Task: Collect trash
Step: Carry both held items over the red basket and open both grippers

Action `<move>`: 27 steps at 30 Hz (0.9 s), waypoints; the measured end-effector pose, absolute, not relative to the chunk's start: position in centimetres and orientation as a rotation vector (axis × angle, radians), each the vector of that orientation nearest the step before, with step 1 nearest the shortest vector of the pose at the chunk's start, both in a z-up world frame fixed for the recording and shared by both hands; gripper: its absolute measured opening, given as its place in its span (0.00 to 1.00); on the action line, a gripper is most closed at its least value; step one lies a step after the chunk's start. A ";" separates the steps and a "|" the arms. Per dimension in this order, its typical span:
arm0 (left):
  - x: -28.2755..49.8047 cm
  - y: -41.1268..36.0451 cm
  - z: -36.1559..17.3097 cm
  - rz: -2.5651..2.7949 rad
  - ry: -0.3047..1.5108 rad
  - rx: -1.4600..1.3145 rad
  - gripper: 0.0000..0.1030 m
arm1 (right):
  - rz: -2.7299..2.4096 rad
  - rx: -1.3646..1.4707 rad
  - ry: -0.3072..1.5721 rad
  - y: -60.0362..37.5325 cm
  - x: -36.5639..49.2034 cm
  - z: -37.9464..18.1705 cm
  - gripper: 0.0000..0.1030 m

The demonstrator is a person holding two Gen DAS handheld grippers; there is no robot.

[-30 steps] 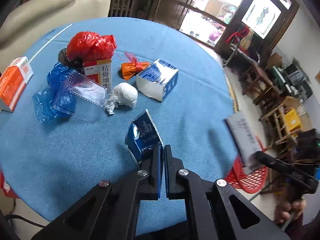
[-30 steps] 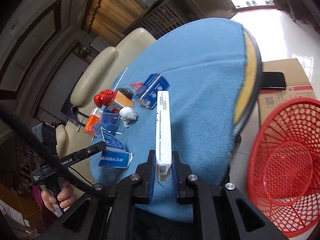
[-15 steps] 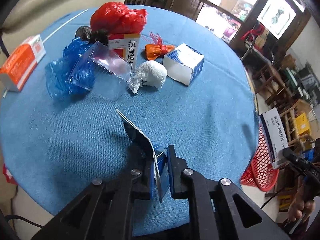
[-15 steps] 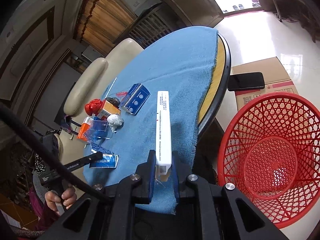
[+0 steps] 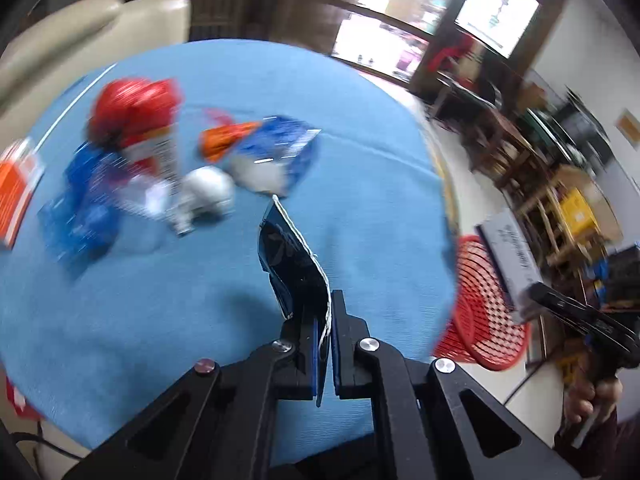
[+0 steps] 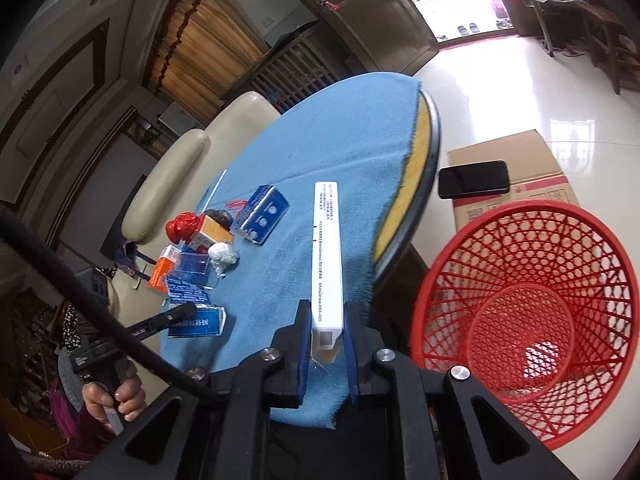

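A: Left gripper (image 5: 325, 320), state?

B: Clamped on a flattened blue carton (image 5: 294, 264), held on edge and lifted clear of the blue tablecloth (image 5: 168, 300). White torn rim runs up its right side. The jaws opened a hair and closed again just now, carton between them throughout.

A: Right gripper (image 6: 326, 340)?

B: Closed on a long white box (image 6: 327, 256), narrow face up, pinched at its near end. The box sticks out over the table's near right edge, far end over cloth.

A: Edges?

B: Cloth stops short on the right; a yellow strip of round table (image 6: 416, 168) shows past its frayed hem, then the dark rim. Red mesh basket (image 6: 524, 320) stands on the floor just beside that rim, mouth open (nothing in it that I can make out). Behind it a cardboard box (image 6: 516, 176) with a black phone (image 6: 474, 178) on top.

A: Room to move?

B: Wide bare cloth between both grippers and the remaining litter. That litter is bunched at the far left: red bag (image 6: 183, 226), orange box (image 6: 162, 274), white paper wad (image 6: 222, 256), blue-and-white carton (image 6: 262, 220), clear plastic clamshell (image 6: 191, 266). Left view is motion-blurred, so that pile is probably the same set. Cream chair (image 6: 176, 184) backs it.
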State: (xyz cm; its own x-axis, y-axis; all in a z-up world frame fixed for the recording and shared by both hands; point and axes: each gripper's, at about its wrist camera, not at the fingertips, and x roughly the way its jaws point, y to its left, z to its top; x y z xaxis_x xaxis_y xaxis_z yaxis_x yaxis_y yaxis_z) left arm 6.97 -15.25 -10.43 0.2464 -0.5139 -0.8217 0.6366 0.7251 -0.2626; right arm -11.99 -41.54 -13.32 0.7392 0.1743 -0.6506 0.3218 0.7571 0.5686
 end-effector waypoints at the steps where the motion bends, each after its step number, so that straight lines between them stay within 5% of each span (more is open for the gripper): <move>1: 6.4 -16.2 -10.2 -0.821 1.060 0.152 0.05 | -0.100 0.728 0.751 -41.9 -12.5 -13.5 0.16; 17: -0.7 -33.5 -9.3 -1.189 1.112 0.413 0.06 | -0.311 0.767 0.758 -48.4 -18.4 -14.6 0.16; 19: -0.7 -34.9 -9.9 -1.201 1.157 0.410 0.15 | -0.336 0.773 0.764 -49.1 -18.9 -14.8 0.17; 21: -1.0 -35.6 -10.0 -1.204 1.172 0.398 0.52 | -0.360 0.791 0.770 -49.7 -19.5 -14.9 0.19; 22: -1.4 -36.2 -10.1 -1.198 1.161 0.389 0.58 | -0.363 0.804 0.770 -50.1 -19.7 -14.9 0.19; 27: -1.4 -35.7 -9.9 -1.170 1.114 0.400 0.59 | -0.378 0.845 0.778 -51.0 -20.3 -15.3 0.19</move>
